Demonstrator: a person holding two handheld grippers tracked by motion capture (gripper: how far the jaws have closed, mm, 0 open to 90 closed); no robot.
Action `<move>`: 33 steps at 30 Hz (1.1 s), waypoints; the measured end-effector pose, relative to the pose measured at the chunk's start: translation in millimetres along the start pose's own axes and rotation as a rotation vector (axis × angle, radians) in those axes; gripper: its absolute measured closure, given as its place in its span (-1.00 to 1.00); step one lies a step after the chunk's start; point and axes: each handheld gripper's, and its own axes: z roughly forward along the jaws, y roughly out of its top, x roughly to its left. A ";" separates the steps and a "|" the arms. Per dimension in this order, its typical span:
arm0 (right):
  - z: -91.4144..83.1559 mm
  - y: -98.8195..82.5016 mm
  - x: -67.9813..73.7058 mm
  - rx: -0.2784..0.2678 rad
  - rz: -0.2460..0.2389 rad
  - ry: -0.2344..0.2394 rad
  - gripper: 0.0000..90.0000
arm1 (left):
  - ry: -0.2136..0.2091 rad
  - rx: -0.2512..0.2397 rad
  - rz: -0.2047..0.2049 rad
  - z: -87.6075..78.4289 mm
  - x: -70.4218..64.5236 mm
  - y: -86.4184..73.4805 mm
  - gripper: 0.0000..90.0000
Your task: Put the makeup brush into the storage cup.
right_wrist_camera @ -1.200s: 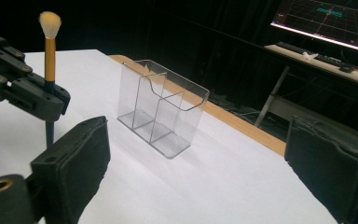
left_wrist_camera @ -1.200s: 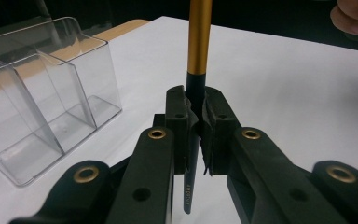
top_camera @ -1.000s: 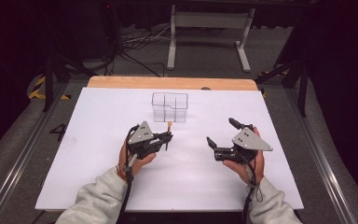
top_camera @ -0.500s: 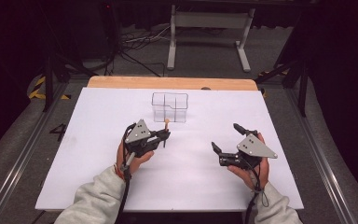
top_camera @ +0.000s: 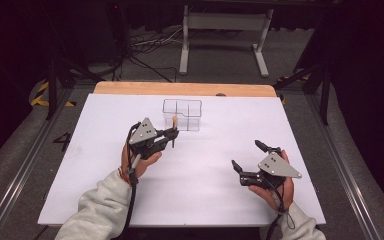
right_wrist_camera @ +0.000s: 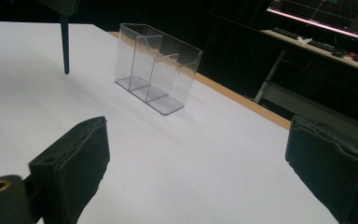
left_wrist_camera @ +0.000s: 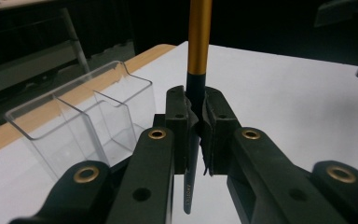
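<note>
Right gripper (top_camera: 246, 157): nearest, low on the right side of the table, held in the right hand (top_camera: 272, 187); jaws spread wide apart with nothing between them; pads (right_wrist_camera: 77, 163) seen far from each other in the right gripper view.
Left gripper (top_camera: 172, 135): farther up the table, left of centre, held in the left hand (top_camera: 139, 161); jaws clamped together on the pen.
Pen (left_wrist_camera: 199, 46): pinched between the pads (left_wrist_camera: 176, 119) at its dark lower part, close to where dark meets gold; gold part rising above the jaws, dark tip hanging below them.
Pen axis: long axis near upright, gold end up, dark tip down; tip (right_wrist_camera: 66, 44) clear of the table, as seen in the right gripper view.
Pen place: just on the near side of the clear box, apart from it.
Clear box (top_camera: 182, 114): see-through plastic holder with open-topped compartments, upright near the far edge.
Table (top_camera: 205, 200): white sheet over a wooden top; wood strip (top_camera: 180, 89) bare along the far edge.
Room: dark; grey floor, cables (top_camera: 145, 45) and a metal stand (top_camera: 222, 37) beyond the table.
</note>
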 end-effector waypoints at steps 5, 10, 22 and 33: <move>-5.3 -4.3 0.2 0.004 0.008 -0.005 -0.85 | 0.020 -0.011 0.000 -1.4 9.8 13.3 0.84; -10.8 -6.0 0.0 -0.006 0.006 -0.008 -0.84 | 0.049 -0.009 0.002 3.1 16.6 23.8 0.84; -20.0 -9.8 -4.3 -0.005 0.027 -0.012 -0.84 | 0.055 -0.037 -0.008 11.4 32.0 42.6 0.84; -18.8 -16.8 -1.0 0.021 0.036 0.011 -0.84 | 0.067 -0.051 -0.001 20.1 41.4 58.5 0.84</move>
